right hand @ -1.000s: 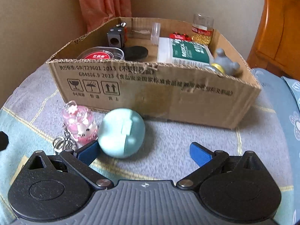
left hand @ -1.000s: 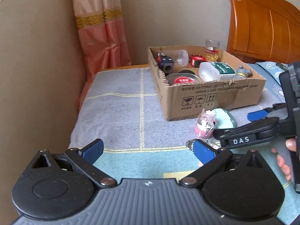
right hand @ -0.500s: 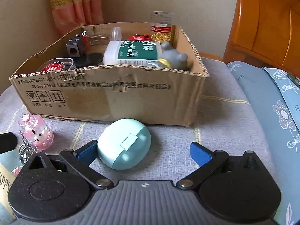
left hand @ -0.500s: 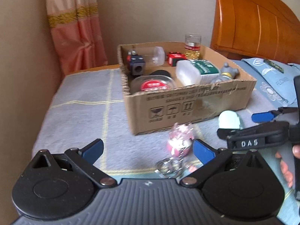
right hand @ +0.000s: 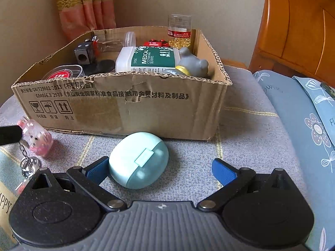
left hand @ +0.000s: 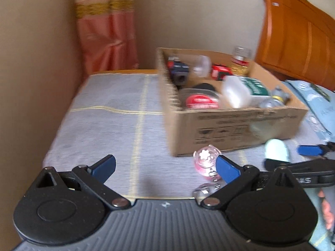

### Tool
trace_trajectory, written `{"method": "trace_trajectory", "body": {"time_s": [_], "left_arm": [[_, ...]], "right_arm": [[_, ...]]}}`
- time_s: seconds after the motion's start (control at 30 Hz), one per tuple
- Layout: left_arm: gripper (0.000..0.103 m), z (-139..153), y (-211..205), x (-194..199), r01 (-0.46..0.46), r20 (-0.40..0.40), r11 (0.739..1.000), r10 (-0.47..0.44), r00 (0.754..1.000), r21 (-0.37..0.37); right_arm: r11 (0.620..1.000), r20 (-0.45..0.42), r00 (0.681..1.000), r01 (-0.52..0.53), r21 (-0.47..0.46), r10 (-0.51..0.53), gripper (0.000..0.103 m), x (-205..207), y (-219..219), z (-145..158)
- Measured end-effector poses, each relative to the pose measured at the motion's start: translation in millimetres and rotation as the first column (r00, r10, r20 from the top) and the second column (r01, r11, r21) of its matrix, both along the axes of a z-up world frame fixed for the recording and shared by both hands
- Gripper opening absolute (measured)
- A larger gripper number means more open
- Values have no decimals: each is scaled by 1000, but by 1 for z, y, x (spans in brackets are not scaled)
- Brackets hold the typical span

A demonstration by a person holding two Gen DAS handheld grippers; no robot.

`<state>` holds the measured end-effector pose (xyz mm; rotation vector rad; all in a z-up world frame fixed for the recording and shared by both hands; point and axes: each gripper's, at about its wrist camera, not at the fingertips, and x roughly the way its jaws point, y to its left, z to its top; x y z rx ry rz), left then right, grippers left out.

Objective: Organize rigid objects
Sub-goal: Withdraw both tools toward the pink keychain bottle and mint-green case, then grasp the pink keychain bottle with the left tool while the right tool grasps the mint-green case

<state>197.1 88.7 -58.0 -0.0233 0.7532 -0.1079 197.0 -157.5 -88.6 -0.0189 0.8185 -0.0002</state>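
Cardboard box (left hand: 236, 129) on the grey blanket (left hand: 108, 108), seen blurred from the left wrist; one pink keychain (left hand: 206, 163) just beside the right fingertip of the left claw (left hand: 165, 165), spread wide, empty. From the right wrist: right claw (right hand: 160, 169) spread open, one mint case (right hand: 139, 160) touching its left finger (right hand: 97, 170), lying before the box. Inside, one white bottle (right hand: 150, 59), one grey toy (right hand: 191, 63), one jar (right hand: 180, 31).

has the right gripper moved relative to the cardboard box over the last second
Yes. In the right wrist view the cardboard box has slid leftward, so the right gripper has swung toward the box's right end, staying open around the mint case.
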Motion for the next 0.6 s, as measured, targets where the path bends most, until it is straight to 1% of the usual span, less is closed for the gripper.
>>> {"method": "trace_trajectory", "body": {"time_s": [0.13,0.17,0.23,0.3,0.37,0.43,0.5,0.6], "left_arm": [[101,-2,18,-1,-64,-12,998,64,998,26],[101,-2,21,-2,-75,-19,997,75,997,22],[100,-2,25,-6,-91,-24,996,91,996,-12],[100,-1,24,-9,-83,-30,995,82,996,-50],[100,-3,18,-9,-64,-41,996,61,997,-70],[100,-7,7,-5,-48,-56,996,44,997,-71],[100,-10,-1,1,-52,-68,996,47,997,-72],[100,-13,-10,12,-67,-58,994,62,996,-85]], "right_arm": [[1000,0,1000,0,0,0,103,0,0,0],[1000,0,1000,0,0,0,103,0,1,0],[1000,1,1000,0,0,0,103,0,1,0],[1000,1,1000,2,-1,-2,103,2,2,0],[1000,3,1000,5,-1,-5,103,2,3,0],[1000,4,1000,5,-1,-5,103,2,4,0],[1000,6,1000,4,-1,-4,103,2,4,-1],[1000,9,1000,1,-1,-1,103,1,3,-1]]}}
